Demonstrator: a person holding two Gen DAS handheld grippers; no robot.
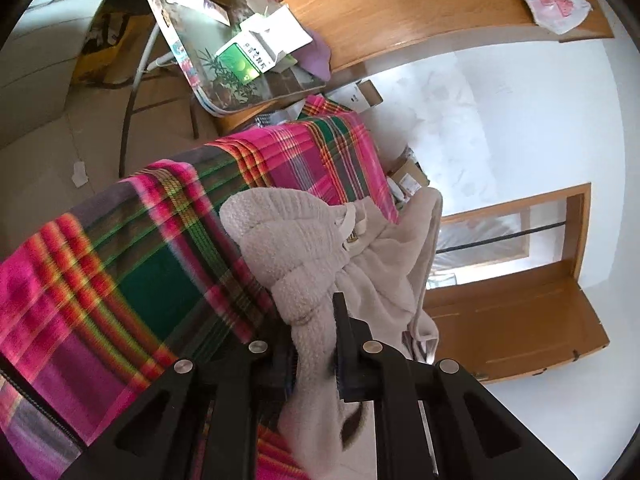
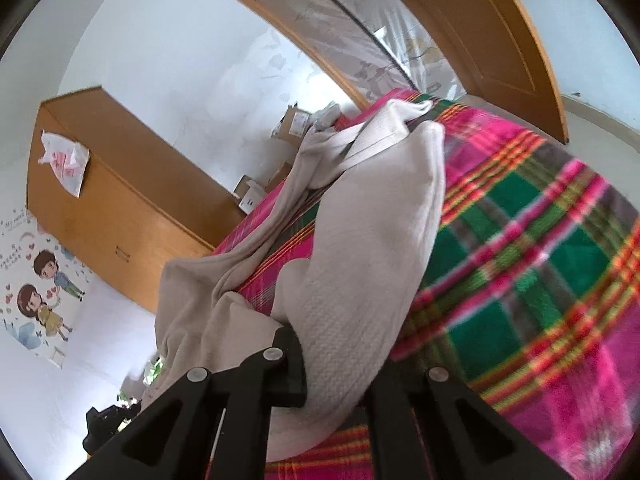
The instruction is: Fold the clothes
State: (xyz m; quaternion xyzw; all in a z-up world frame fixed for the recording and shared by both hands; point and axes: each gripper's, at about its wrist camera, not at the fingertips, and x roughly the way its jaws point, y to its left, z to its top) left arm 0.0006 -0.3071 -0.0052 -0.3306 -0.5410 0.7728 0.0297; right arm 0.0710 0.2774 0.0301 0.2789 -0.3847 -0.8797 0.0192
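Note:
A beige knitted garment [image 1: 312, 256] lies bunched on a bed with a pink, green and red plaid cover [image 1: 152, 248]. My left gripper [image 1: 316, 356] is shut on a fold of the garment, with cloth pinched between the black fingers. In the right wrist view the same garment [image 2: 360, 264] stretches away across the plaid cover [image 2: 540, 272]. My right gripper [image 2: 336, 364] is shut on its near edge, and the cloth drapes over and hides the right finger. Both views are tilted.
A wooden wardrobe [image 2: 120, 200] with a plastic bag [image 2: 66, 160] hanging on it stands by the white wall. A cluttered folding table [image 1: 224, 48] stands beyond the bed. Cardboard boxes [image 2: 296, 124] lie by the far side. A wooden door [image 1: 516, 320] is open.

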